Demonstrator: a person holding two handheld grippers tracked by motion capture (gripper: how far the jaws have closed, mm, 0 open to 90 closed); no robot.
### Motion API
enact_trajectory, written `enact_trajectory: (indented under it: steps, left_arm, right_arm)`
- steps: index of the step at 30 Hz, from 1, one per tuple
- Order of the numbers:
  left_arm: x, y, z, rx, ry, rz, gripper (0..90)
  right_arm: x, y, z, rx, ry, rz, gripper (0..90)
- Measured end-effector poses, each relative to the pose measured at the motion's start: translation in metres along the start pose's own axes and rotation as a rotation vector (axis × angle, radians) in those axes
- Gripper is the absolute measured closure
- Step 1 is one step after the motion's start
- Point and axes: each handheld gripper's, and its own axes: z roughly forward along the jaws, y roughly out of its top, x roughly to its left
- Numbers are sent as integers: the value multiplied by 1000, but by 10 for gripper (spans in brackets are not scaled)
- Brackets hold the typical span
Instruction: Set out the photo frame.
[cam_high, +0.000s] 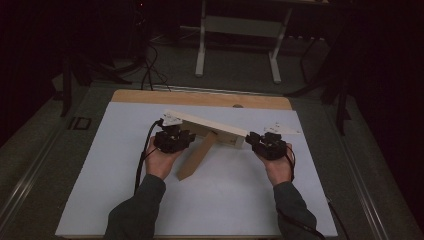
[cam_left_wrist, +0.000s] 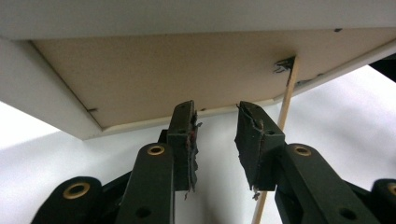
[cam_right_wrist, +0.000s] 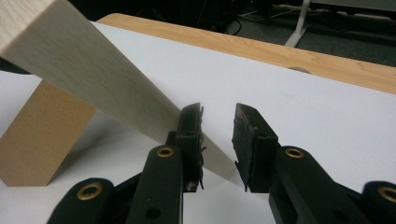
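Observation:
A long pale wooden plank (cam_high: 205, 125) lies tilted across the white mat, propped on a brown wooden board (cam_high: 196, 159) that slants toward me. My left gripper (cam_high: 172, 130) sits just under the plank's left end. In the left gripper view its jaws (cam_left_wrist: 215, 112) stand apart with nothing between them, below the plank's tan underside (cam_left_wrist: 177, 70). My right gripper (cam_high: 262, 141) is at the plank's right end. In the right gripper view the plank (cam_right_wrist: 93, 79) runs down behind the left finger (cam_right_wrist: 189, 135), and its end corner lies low between the parted jaws (cam_right_wrist: 218, 112).
The white mat (cam_high: 225, 200) covers a wooden table (cam_high: 200, 98) whose far edge shows beyond it. A thin tan strip (cam_left_wrist: 288, 93) runs down from the plank's underside. Cables trail from both grippers. A white desk frame (cam_high: 240, 30) stands on the dark floor behind.

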Motion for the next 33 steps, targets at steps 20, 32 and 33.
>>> enact_trajectory:
  steps: [20, 32, 33]
  left_arm:
    - [-7, 11, 12, -4, 26, 34, 813]
    - [-9, 15, 13, -7, 27, 30, 900]
    - [-9, 15, 13, -6, 27, 31, 900]
  right_arm:
    - [-2, 7, 6, -6, 26, 25, 853]
    - [-2, 10, 10, -6, 37, 40, 883]
    - [-1, 10, 10, -6, 35, 39, 886]
